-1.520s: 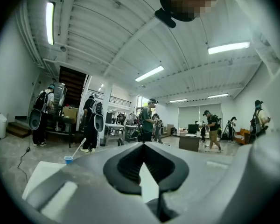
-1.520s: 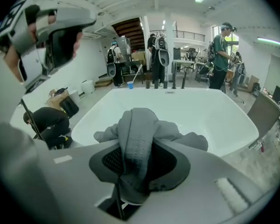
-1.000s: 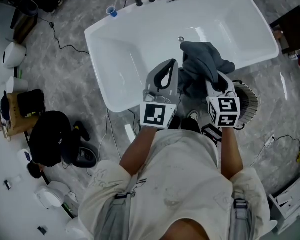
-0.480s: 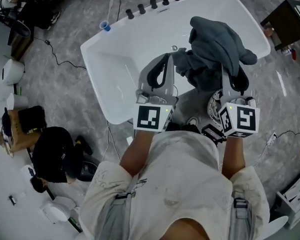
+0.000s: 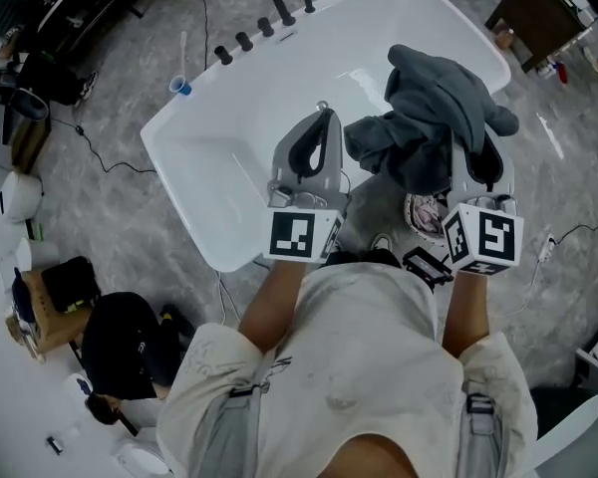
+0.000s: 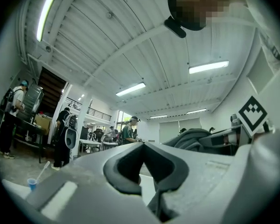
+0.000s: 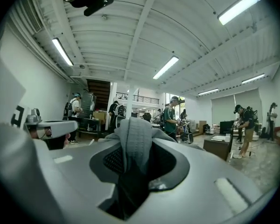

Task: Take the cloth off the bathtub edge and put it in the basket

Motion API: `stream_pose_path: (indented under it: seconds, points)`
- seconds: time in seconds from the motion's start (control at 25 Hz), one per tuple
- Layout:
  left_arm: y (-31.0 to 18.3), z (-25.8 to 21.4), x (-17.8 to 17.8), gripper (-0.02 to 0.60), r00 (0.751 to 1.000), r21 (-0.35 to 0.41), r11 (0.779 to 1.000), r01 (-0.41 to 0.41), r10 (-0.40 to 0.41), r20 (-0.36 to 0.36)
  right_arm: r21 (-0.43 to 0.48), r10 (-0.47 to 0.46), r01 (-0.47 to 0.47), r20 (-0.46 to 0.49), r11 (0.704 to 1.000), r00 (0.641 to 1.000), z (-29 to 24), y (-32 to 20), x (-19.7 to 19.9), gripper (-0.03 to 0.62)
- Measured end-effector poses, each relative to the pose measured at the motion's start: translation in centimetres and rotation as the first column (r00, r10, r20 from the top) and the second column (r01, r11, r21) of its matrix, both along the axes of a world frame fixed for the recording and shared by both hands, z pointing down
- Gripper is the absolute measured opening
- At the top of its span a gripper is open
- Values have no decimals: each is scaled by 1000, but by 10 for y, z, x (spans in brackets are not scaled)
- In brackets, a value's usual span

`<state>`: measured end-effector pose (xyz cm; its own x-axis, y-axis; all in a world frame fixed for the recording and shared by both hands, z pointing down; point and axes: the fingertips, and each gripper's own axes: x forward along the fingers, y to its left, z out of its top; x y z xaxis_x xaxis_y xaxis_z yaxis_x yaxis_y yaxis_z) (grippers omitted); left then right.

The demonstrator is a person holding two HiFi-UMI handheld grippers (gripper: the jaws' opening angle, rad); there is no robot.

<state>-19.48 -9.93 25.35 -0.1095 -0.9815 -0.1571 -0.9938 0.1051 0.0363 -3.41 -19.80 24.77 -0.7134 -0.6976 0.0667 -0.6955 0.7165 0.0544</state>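
Note:
In the head view my right gripper [image 5: 466, 139] is shut on a dark grey cloth [image 5: 434, 103], and the cloth hangs bunched in the air over the near right edge of the white bathtub [image 5: 219, 157]. Its folds hide the right fingertips. In the right gripper view a fold of the cloth [image 7: 135, 141] is pinched in my right gripper [image 7: 133, 127] and stands up between the jaws. Under the cloth, a white woven basket [image 5: 422, 214] shows in part on the floor beside the tub. My left gripper [image 5: 322, 115] is shut and holds nothing, beside the cloth over the tub's near rim; its jaws meet at the tip [image 6: 142, 144].
Black taps [image 5: 246, 38] line the tub's far rim. A blue cup [image 5: 181, 88] and cables lie on the marble floor to the left. A dark cabinet [image 5: 538, 8] stands at the top right, a black bag [image 5: 120, 342] at the lower left. Several people stand in the background of both gripper views.
The right gripper has risen with the cloth, which now hangs higher, off the tub edge. The left gripper has stayed beside it. The head view has swung, so the tub sits further left.

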Motion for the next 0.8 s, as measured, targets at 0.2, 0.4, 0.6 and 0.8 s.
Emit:
stream_pose_path:
  seconds: [0.2, 0.4, 0.6, 0.8]
  points:
    - [-38, 2, 51, -3, 993, -5, 993, -115, 115, -3, 9, 130, -130, -4, 992, 992, -6, -22, 68, 115]
    - [-75, 2, 107, -3, 974, -1, 974, -228, 228, -12, 27, 251, -251, -14, 968, 968, -11, -37, 138, 115]
    - [-102, 10, 160, -3, 941, -17, 941, -338, 338, -29, 27, 372, -372, -26, 928, 928, -7, -40, 201, 115]
    - [-122, 17, 203, -3, 921, -23, 921, -389, 388, -34, 7, 432, -432, -36, 902, 901, 4, -48, 250, 115]
